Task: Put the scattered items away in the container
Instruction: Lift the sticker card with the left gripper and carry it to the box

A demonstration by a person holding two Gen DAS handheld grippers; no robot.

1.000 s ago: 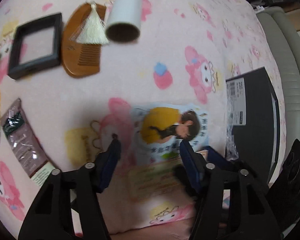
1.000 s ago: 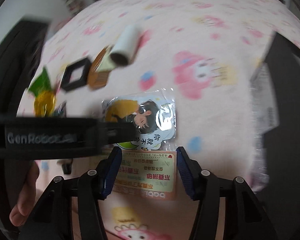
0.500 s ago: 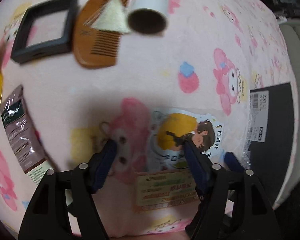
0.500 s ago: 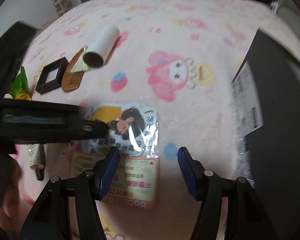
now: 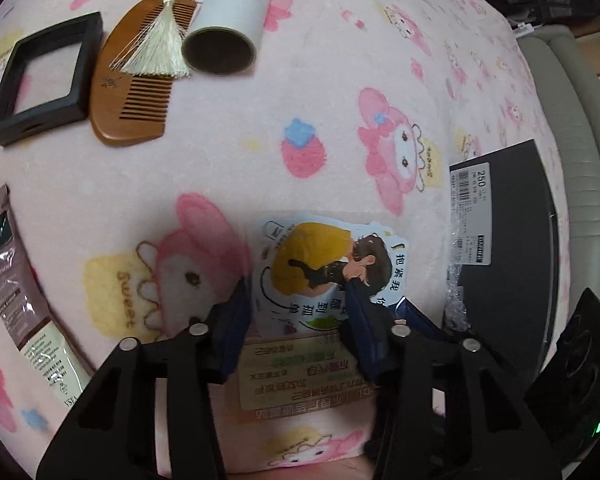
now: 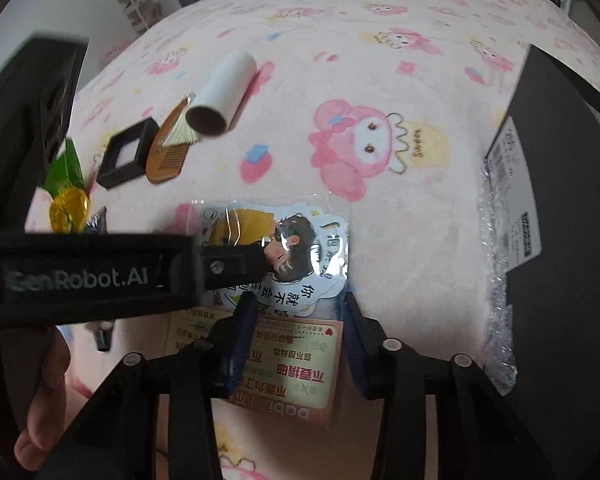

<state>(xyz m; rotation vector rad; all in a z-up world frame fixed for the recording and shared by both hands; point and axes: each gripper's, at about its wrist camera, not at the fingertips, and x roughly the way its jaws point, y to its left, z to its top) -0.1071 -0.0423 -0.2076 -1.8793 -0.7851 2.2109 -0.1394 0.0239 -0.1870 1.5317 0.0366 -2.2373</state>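
Both grippers hover over a pink blanket point(image 5: 340, 80) printed with cartoon rabbits and the word "sweet"; the left gripper point(image 5: 298, 300) has its blue-padded jaws apart, straddling the near end of a cartoon sticker pack point(image 5: 332, 268) in a clear sleeve, its right finger over the printed figure, though whether the pads touch the pack cannot be told; the right gripper point(image 6: 300, 304) also has its jaws apart, empty, low over the orange-bordered card at the same pack's near end point(image 6: 284, 360), where "bobi" reads upside down among Chinese characters; the pack lies flat on the blanket, just beside the black box point(image 5: 508, 248), the container, whose white barcode label shows "250"; crinkled clear wrap sits at the box's near edge; in the right wrist view the left gripper's black body crosses the frame, lettered "GenRobot.AI", with a hand point(image 6: 40, 400) gripping it below; further off lie a white roll point(image 5: 228, 20) with its dark open end towards the camera, a wooden comb point(image 5: 136, 92) with a cream tassel across it, touching the roll, and a black square frame point(image 5: 44, 76) just beside the comb; a brown tube point(image 5: 16, 280) with small unreadable script lies at the left edge; a green and gold wrapper point(image 6: 66, 192) sits near the frame
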